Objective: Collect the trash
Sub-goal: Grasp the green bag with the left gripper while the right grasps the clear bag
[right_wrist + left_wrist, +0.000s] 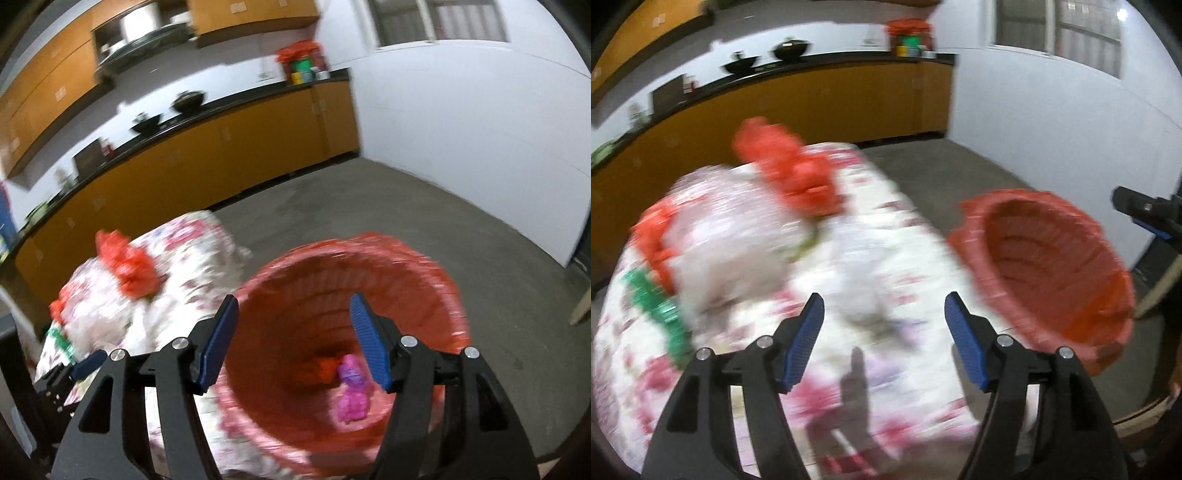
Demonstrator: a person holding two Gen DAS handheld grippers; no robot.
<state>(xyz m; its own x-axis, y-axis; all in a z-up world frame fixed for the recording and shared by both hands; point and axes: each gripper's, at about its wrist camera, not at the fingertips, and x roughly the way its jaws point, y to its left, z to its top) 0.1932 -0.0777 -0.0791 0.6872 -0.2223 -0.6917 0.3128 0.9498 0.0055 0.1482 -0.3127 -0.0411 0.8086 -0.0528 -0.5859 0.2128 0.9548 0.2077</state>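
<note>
A red basket bin [1049,273] lined with a red bag stands beside a table with a floral cloth [886,243]. On the table lie a crumpled red bag [798,173], a white bag [738,251] and a green wrapper [661,314], all blurred. My left gripper [884,339] is open and empty above the cloth. My right gripper [293,341] is open and empty over the bin [369,280], where a pink wrapper [352,395] and a red scrap [327,369] lie at the bottom. The red bag [127,264] also shows in the right wrist view.
Orange cabinets with a dark counter [221,107] run along the far wall, with black pots [188,99] and a red-topped bundle [301,62]. A bare concrete floor [406,206] lies beyond the bin. A white wall [480,129] stands at right.
</note>
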